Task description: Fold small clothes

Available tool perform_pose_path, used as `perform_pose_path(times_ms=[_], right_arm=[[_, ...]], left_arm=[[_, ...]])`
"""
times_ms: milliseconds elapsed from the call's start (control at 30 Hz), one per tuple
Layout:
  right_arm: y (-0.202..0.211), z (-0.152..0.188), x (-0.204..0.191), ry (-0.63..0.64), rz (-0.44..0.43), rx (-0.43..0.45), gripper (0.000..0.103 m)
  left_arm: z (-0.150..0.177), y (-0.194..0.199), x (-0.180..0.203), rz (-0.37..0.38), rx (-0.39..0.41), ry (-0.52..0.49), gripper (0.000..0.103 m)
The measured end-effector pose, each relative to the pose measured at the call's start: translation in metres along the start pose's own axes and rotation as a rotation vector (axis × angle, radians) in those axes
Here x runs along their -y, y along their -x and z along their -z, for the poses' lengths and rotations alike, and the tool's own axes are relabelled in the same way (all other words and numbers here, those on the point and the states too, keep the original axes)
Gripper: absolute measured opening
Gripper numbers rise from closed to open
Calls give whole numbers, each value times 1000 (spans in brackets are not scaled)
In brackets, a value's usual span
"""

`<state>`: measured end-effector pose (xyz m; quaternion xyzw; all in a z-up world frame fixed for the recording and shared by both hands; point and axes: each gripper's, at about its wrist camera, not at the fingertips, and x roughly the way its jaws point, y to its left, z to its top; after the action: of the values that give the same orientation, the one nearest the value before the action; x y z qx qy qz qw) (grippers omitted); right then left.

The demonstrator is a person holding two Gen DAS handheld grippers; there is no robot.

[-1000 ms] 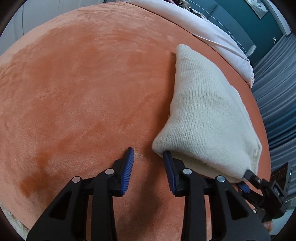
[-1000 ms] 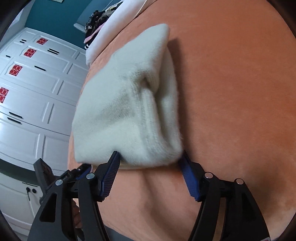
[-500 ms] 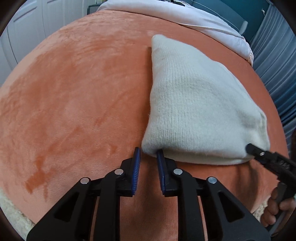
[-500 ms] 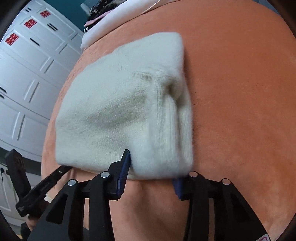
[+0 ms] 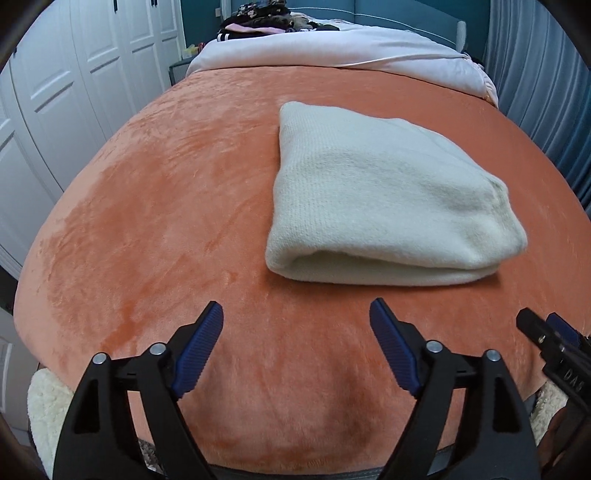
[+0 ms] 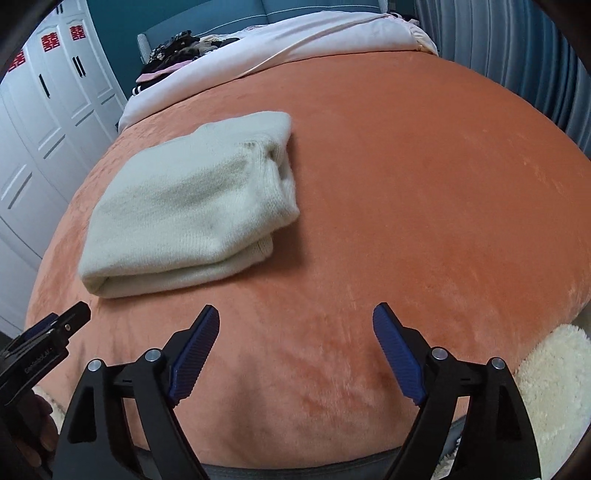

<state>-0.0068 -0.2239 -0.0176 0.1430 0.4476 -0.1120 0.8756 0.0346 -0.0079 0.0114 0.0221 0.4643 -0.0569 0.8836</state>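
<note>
Orange plush blanket (image 5: 155,206) covers the bed and fills most of both wrist views; pile brushed in uneven streaks.

Nearest: my left gripper (image 5: 296,325) hovers over the blanket's near edge, fingers spread wide, nothing between the blue ribbed pads (image 5: 197,345). My right gripper (image 6: 295,326) matches: fingers splayed apart, empty, above bare blanket. Each gripper's tip shows at the edge of the other's view, so the two sit side by side. Cream fleece (image 6: 550,384) shows below the blanket edge at the lower right of the right view.

Middle: folded cream knit garment (image 5: 373,199) lies flat on the blanket, clear of both grippers and not touched by either. In the left view it sits ahead and right of centre; in the right view (image 6: 192,206) ahead and left. Rounded fold faces me, layers stacked; a loose knit edge shows at its right end.

Far: white duvet (image 5: 332,51) bunched across the head of the bed, with a heap of dark clothes (image 5: 258,24) on it. White wardrobe doors (image 5: 74,74) to the left, teal wall behind, grey-blue curtain (image 5: 535,66) to the right.
</note>
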Motion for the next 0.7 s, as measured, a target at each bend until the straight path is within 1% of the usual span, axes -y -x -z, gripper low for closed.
perform_pose_path(times_ms=[133, 233, 333, 367, 500, 567, 700], right_arm=[[7, 21, -10, 62, 29, 48, 86], [9, 36, -15, 79, 46, 64, 86], [6, 44, -12, 43, 40, 53, 86], [5, 45, -13, 26, 42, 54, 86], [-1, 50, -18, -13, 32, 57, 86], [-1, 54, -22, 11, 26, 71, 86], [0, 63, -40, 79, 26, 91, 86]], left_arm=[[11, 2, 7, 1, 12, -6, 84], [24, 4, 15, -22, 23, -21, 84], [36, 3, 18, -50, 39, -31, 84], [39, 1, 18, -57, 35, -32, 85], [52, -3, 16, -74, 20, -12, 86], [57, -5, 13, -80, 19, -12, 86], [65, -7, 10, -86, 19, -22, 86]])
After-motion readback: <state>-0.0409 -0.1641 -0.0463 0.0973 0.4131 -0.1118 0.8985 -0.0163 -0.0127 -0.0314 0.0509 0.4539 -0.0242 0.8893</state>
